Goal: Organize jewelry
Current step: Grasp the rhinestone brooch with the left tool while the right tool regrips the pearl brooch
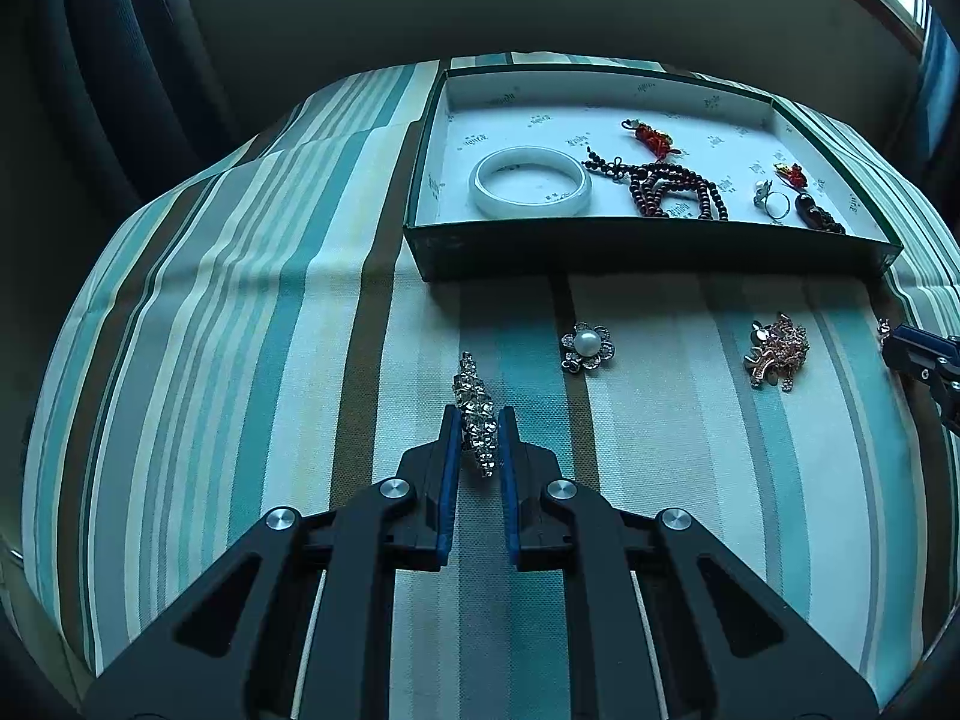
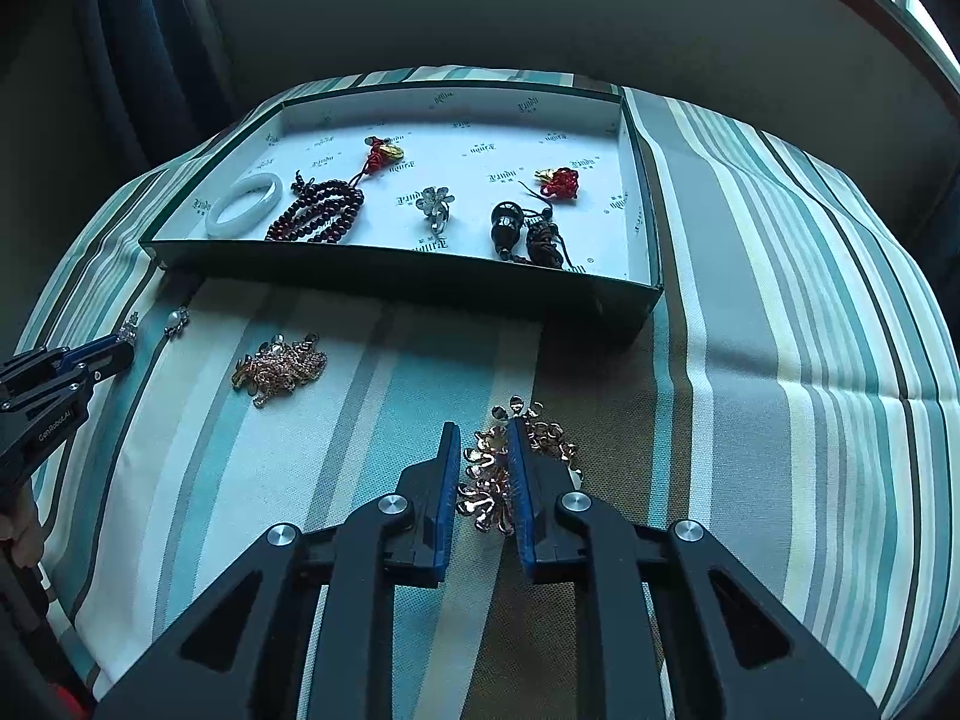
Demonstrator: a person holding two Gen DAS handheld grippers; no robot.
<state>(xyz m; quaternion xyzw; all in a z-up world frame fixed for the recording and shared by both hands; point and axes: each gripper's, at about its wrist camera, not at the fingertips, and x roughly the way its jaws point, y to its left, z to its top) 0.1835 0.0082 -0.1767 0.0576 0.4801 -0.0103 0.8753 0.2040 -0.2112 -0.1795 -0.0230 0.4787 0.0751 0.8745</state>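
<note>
The left tongs point(image 1: 478, 441) are pinching a long silver rhinestone brooch point(image 1: 476, 414) between their blue pads, the piece lying on the striped cloth point(image 1: 252, 324) that covers the counter, its far end sticking out past the fingertips. The right tongs point(image 2: 483, 456) are pressed in on a rose-gold cluster of chain and charms point(image 2: 489, 483), with part of the cluster spilling out to the right of the right-hand pad; both pads touch it. Beyond both tongs sits a shallow dark green box point(image 1: 630, 249) lined with printed white paper. Inside it, seen from the left wrist, a white bangle point(image 1: 530, 189) lies at the left, a string of dark red beads point(image 1: 672, 189) beside it, a red knotted charm point(image 1: 654, 138) behind the beads, then a silver ring with a flower top point(image 1: 771, 198), a second small red charm point(image 1: 791, 174) and a dark bead pendant point(image 1: 813, 213) towards the right wall. On the cloth in front of the box, outside it, a pearl flower brooch point(image 1: 588, 347) lies just ahead of the left tongs, and a second rose-gold tangle point(image 1: 776, 351) lies further right, between the two tongs. From the right wrist a hand point(image 2: 21, 531) shows at the left edge, below the other tool.
</note>
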